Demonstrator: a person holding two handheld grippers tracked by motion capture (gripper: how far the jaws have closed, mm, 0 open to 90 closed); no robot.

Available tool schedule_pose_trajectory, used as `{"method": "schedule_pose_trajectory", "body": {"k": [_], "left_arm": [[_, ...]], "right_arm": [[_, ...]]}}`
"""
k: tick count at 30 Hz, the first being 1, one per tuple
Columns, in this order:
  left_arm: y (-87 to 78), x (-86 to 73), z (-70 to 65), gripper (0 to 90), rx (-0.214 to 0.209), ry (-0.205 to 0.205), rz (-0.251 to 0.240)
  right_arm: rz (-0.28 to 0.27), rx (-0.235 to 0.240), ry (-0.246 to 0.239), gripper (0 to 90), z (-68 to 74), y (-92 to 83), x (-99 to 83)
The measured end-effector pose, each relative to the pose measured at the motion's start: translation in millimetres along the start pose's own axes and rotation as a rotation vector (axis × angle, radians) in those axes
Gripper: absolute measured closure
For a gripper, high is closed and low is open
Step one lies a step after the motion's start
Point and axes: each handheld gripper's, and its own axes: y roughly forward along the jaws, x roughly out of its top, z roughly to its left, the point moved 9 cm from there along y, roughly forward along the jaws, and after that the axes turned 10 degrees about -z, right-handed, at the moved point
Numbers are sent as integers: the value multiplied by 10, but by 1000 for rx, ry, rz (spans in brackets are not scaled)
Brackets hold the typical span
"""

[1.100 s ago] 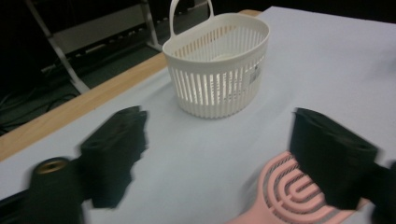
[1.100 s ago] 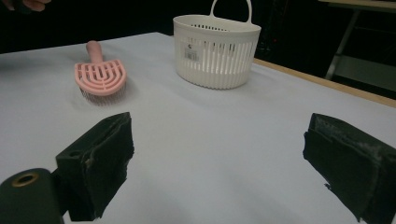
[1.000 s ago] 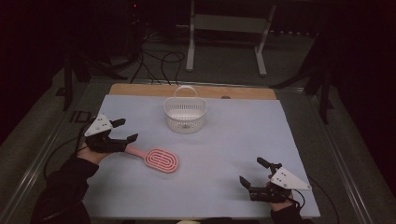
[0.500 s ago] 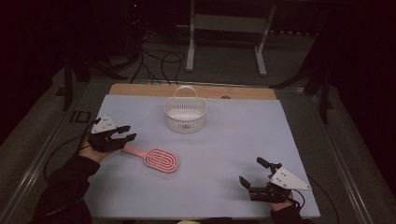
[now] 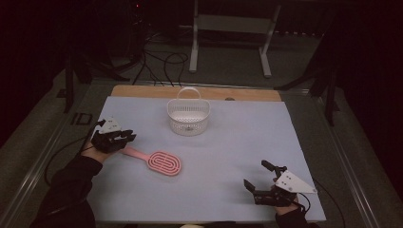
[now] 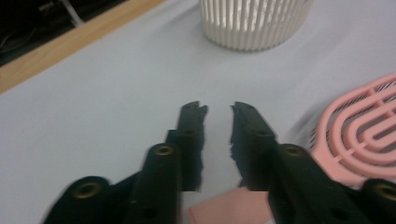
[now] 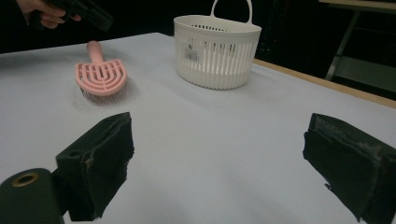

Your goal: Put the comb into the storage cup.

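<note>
Blue table (image 5: 228, 156); left claw (image 5: 124, 138) hides brush (image 5: 164, 163) handle.

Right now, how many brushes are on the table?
1. The pink brush lies on the blue-grey mat, left of centre, in front of the white basket, handle toward the left gripper.

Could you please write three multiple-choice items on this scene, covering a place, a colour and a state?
1. Where does the basket stand?
A. at the far middle of the mat
B. at the near right corner
C. on the floor

2. What colour is the hairbrush?
A. green
B. pink
C. black

3. How are the right tongs set?
A. shut on the basket
B. shut on the brush
C. open, holding nothing

Answers: 1 A, it stands near the wooden far edge in the high view. 2 B, head and handle are pink. 3 C, the right gripper view shows wide jaws with bare mat between.
</note>
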Motion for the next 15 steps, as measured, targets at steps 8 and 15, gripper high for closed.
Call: {"method": "schedule_pose_trajectory", "body": {"k": [8,15], "left_arm": [[41,-72,30,820,2,6,55],[102,-144,36,896,-21,5,107]], "right_arm": [[2,2,-1,81,3,2,-3],[-1,1,0,81,-5,-1,1]]}}
